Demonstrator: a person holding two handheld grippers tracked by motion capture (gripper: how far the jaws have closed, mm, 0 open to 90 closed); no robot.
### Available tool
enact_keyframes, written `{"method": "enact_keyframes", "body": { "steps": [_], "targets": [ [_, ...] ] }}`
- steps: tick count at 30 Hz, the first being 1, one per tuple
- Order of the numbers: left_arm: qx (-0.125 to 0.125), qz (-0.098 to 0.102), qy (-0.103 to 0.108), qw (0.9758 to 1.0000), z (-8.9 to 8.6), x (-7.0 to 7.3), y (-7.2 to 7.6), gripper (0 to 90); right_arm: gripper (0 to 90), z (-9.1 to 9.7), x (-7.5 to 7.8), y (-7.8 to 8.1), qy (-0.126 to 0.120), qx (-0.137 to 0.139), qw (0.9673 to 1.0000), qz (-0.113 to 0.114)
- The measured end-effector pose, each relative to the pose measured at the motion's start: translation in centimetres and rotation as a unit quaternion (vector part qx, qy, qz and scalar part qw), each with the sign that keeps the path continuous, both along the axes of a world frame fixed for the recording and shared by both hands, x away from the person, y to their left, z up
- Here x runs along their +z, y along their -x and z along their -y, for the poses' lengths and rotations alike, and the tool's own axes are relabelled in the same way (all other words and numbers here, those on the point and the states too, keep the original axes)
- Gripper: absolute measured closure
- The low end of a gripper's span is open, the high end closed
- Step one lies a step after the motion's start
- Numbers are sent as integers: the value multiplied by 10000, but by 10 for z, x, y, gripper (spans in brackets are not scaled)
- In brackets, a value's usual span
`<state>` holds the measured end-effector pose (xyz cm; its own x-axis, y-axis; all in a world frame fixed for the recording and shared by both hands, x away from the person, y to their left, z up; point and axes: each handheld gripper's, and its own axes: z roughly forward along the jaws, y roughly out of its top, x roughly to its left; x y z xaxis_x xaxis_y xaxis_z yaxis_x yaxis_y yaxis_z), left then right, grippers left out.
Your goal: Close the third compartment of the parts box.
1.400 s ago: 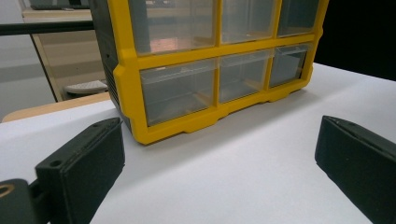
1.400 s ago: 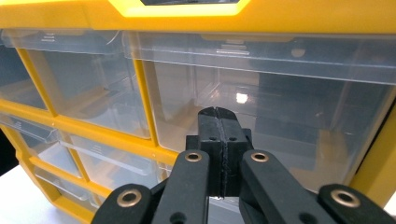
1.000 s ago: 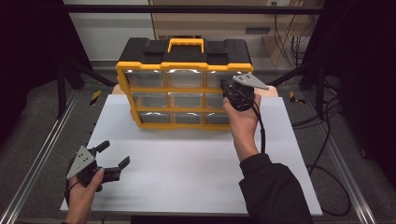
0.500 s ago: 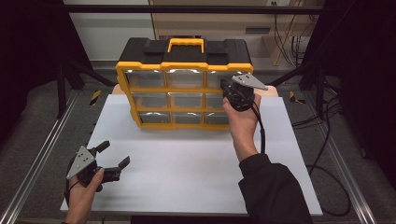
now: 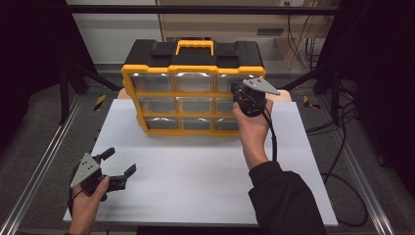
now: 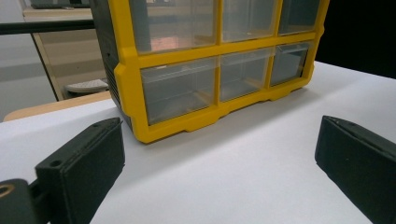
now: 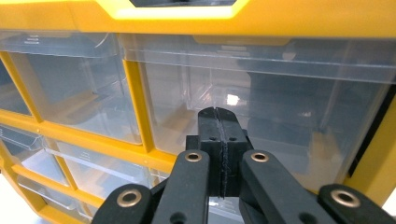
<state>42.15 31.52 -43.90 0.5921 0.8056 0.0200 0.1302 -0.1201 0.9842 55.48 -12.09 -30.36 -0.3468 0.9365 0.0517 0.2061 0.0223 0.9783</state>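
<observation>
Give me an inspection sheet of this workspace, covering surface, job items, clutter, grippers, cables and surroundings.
Surface: white table top, bare in front of the cabinet.
Job's things: yellow and black drawer cabinet standing at the far edge, orange handle on top, nine clear drawers, all pushed in; the top right drawer looks empty.
Clutter: nothing seen.
Grippers: right gripper shut, jaws together, tips at the front of the top right drawer, whether touching cannot be told; left gripper open, low over the near left corner, holding nothing.
Cables: black cable trailing from the right gripper along the forearm; more loose on the floor at right.
Surroundings: metal frame rails, dark curtains, grey floor.
</observation>
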Motion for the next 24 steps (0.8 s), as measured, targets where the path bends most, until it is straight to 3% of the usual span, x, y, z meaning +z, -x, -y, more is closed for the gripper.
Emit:
{"method": "enact_keyframes", "body": {
  "steps": [15,24],
  "targets": [
    [57,69,95,9999,0,1,2,15,900,-5,4,9,75,171,9998,79],
    [67,100,105,9999,-2,1,1,14,900,2,6,16,-229,200,9993,212]
  ]
}}
